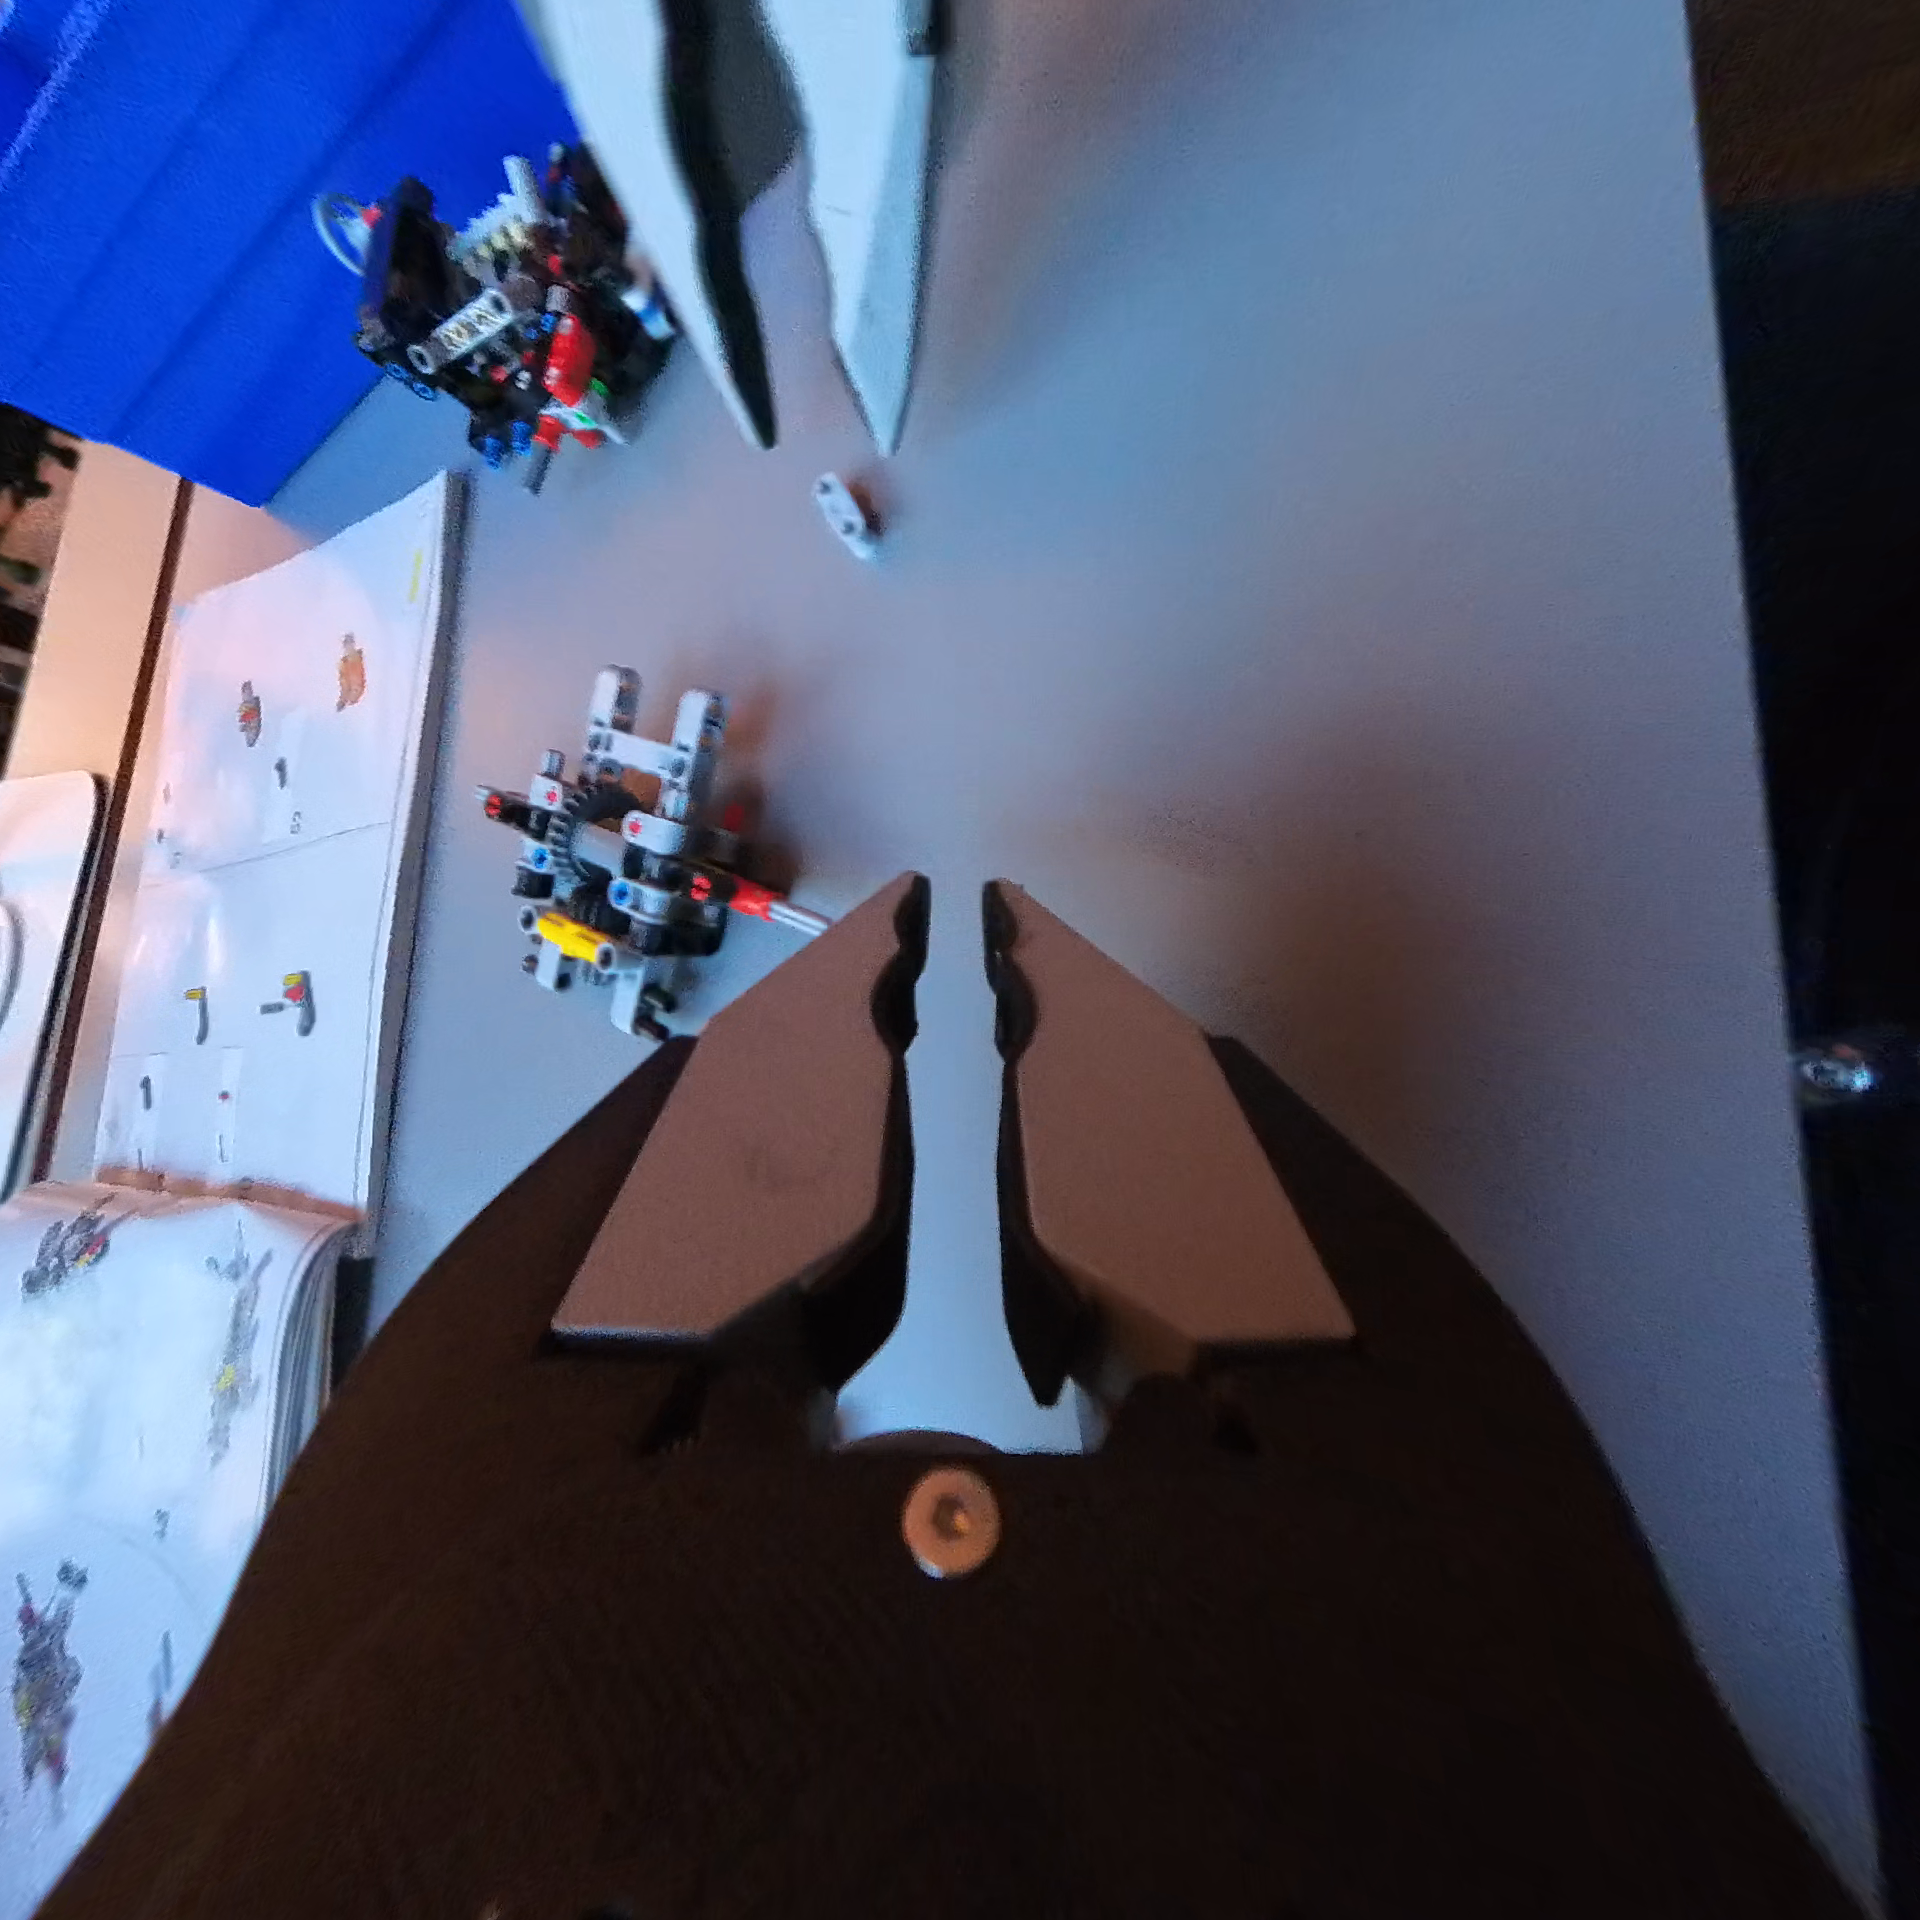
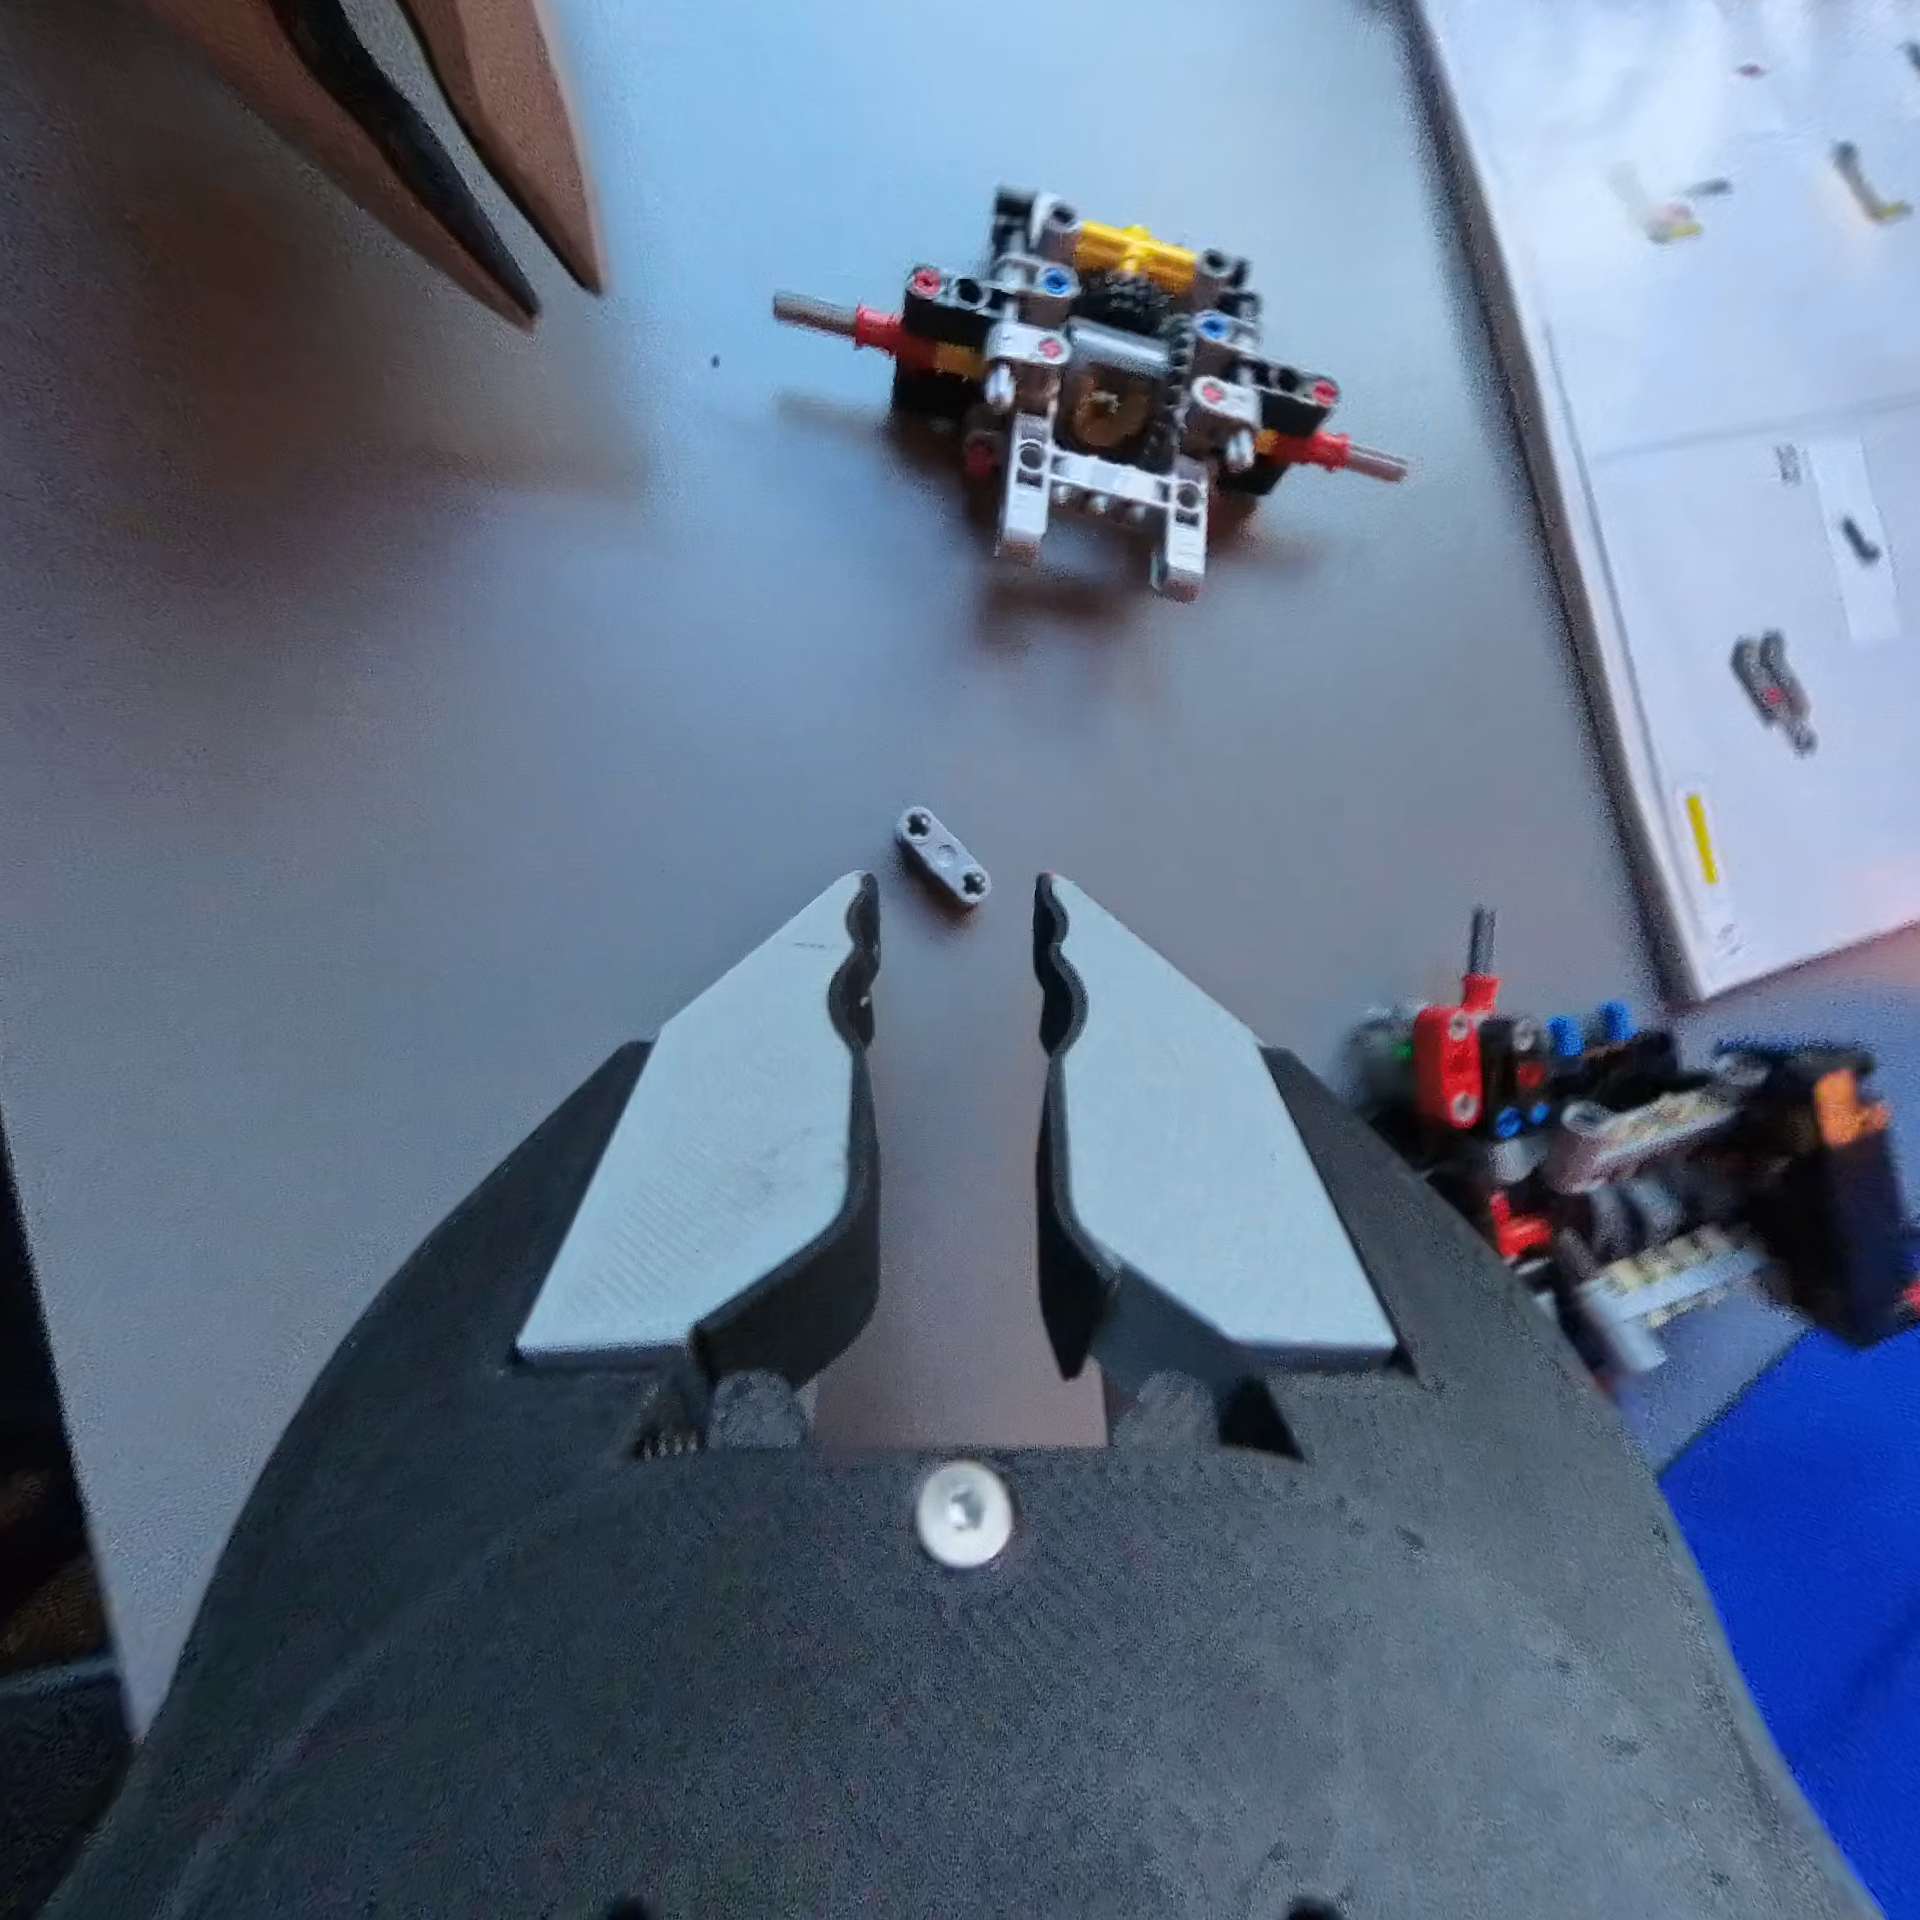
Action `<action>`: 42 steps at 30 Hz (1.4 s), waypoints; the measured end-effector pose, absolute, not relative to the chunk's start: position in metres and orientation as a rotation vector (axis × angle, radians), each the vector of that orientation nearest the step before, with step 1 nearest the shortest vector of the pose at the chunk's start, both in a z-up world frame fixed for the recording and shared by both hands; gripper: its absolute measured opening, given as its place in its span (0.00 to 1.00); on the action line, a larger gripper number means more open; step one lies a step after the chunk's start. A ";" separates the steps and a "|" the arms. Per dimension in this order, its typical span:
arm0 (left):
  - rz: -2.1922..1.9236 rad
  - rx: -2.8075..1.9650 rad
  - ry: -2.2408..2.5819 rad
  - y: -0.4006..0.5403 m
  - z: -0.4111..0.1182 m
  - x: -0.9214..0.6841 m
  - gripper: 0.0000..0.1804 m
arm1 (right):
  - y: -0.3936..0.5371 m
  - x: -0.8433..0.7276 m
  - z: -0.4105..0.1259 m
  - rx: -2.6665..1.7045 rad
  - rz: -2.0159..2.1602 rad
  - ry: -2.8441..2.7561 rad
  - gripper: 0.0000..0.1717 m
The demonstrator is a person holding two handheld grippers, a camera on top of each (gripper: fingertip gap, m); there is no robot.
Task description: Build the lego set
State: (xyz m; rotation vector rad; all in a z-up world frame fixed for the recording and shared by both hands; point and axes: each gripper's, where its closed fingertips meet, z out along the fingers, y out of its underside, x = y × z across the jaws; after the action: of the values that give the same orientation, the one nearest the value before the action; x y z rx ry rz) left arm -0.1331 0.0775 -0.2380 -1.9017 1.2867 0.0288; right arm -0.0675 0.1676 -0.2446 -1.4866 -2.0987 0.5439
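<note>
The right gripper [image 2: 956, 899] hangs over the grey table [image 2: 416, 675] with its fingers spread and nothing between them; a small grey two-hole connector plate [image 2: 943, 857] lies flat on the table just beyond the fingertips, touching neither pad. The left gripper [image 1: 956, 899] stands with a narrow gap between its tips, bare tabletop showing through, nothing pinched. Just to its left sits a small grey-and-black brick gear assembly [image 1: 623, 862] with red axle ends and a yellow piece. Farther off, a larger dark brick build [image 1: 509, 312], somewhat blurred, sits at the edge of a blue sheet [image 1: 187, 208]. An open instruction booklet [image 1: 281, 831] lies along the table's side.
</note>
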 end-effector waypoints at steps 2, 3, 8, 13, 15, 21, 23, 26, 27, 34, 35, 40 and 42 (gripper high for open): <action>0.067 -1.908 1.324 0.067 -0.243 -0.130 0.04 | 0.170 -0.072 -0.249 -1.390 0.441 -2.228 0.15; 0.072 -1.909 1.334 0.063 -0.244 -0.129 0.04 | 0.170 -0.074 -0.251 -1.353 0.410 -2.277 0.14; 0.018 -1.930 1.320 0.053 -0.253 -0.124 0.04 | 0.160 -0.075 -0.260 -1.370 0.462 -2.430 0.03; 0.060 -1.928 1.144 0.071 -0.244 -0.130 0.04 | 0.153 -0.085 -0.251 -1.546 0.680 -2.225 0.03; 0.087 -1.882 1.057 0.083 -0.233 -0.130 0.08 | 0.135 -0.094 -0.235 -1.634 0.949 -2.070 0.03; 0.158 -1.652 0.977 0.096 -0.190 -0.112 0.16 | 0.095 -0.111 -0.180 -1.695 1.662 -1.542 0.02; 0.189 -1.576 0.978 0.093 -0.178 -0.106 0.16 | 0.093 -0.110 -0.169 -1.701 1.835 -1.386 0.02; 0.243 -1.530 1.001 0.093 -0.174 -0.099 0.16 | 0.089 -0.109 -0.159 -1.698 2.056 -1.197 0.02; 0.256 -1.524 1.003 0.093 -0.173 -0.098 0.16 | 0.088 -0.109 -0.159 -1.702 2.090 -1.161 0.02; 0.278 -1.510 0.972 0.096 -0.171 -0.100 0.15 | 0.081 -0.110 -0.165 -1.736 2.128 -1.095 0.02; 0.282 -1.516 0.972 0.096 -0.172 -0.101 0.15 | 0.079 -0.111 -0.164 -1.729 2.136 -1.102 0.02; 0.281 -1.512 1.011 0.096 -0.178 -0.100 0.17 | 0.075 -0.113 -0.172 -1.745 2.096 -1.170 0.02; 0.291 -1.500 1.047 0.094 -0.180 -0.099 0.16 | 0.075 -0.112 -0.173 -1.747 2.078 -1.194 0.02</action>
State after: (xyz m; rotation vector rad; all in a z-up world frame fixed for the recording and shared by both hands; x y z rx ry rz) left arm -0.0992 0.0939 -0.1803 -1.4997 1.0471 0.2912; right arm -0.1120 0.0750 -0.1734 -1.7473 -1.1940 2.0783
